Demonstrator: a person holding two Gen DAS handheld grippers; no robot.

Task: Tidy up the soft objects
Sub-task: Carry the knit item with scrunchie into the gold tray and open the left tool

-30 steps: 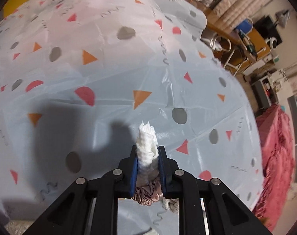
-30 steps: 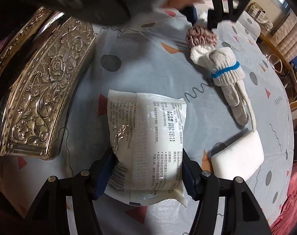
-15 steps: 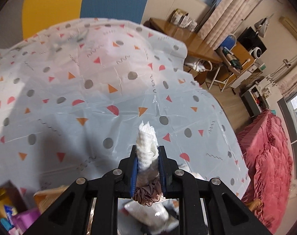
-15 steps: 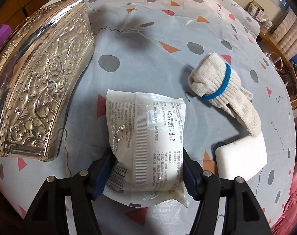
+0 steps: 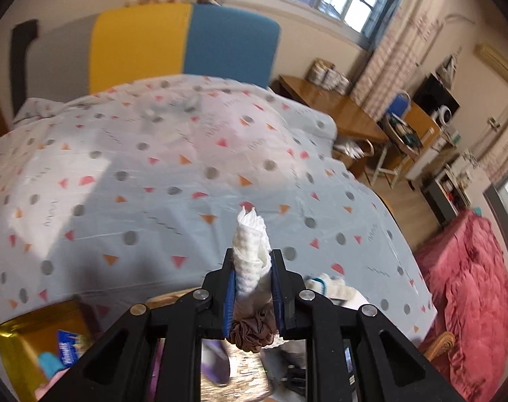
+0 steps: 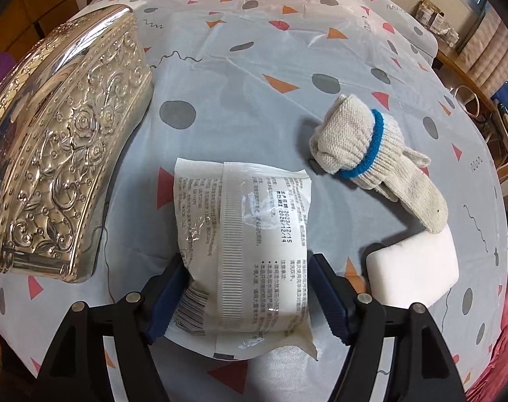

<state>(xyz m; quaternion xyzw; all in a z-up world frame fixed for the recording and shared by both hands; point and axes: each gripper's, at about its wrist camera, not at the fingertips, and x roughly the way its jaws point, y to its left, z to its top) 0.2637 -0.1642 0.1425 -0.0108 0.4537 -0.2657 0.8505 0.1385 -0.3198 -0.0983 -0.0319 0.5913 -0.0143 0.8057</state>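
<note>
The left gripper [image 5: 252, 288] is clamped on a white knitted cloth [image 5: 251, 251] with a brown scrunchie [image 5: 254, 331] bunched behind it between the jaws. A second ago this bundle hung low over the patterned cover of the worktop [image 5: 153, 201]; now the view takes in the whole worktop, the yellow and blue chair back [image 5: 183, 47] at 12 o'clock and the window beyond, so the bundle has been carried up and away from where it lay. At 8 o'clock in that view a gold box [image 5: 29, 345] shows its open inside with a few things already in it, which I judge to be where the soft things go.

The right gripper [image 6: 250, 288] straddles a sealed white packet [image 6: 243, 251] lying flat on the worktop. Its jaws have just been opening: the blue pads now stand just off the packet's sides, with a gap showing on the right one, so the packet sits between them but is not gripped. The embossed silver lid [image 6: 62, 147] lies at 9 o'clock of the packet, the knitted glove with a blue band [image 6: 368, 147] at 2 o'clock, and a white sponge block [image 6: 414, 268] at 3 o'clock, touching the glove's fingertips.

So one bundle is on its way, while packet, glove and sponge are not yet put away.
</note>
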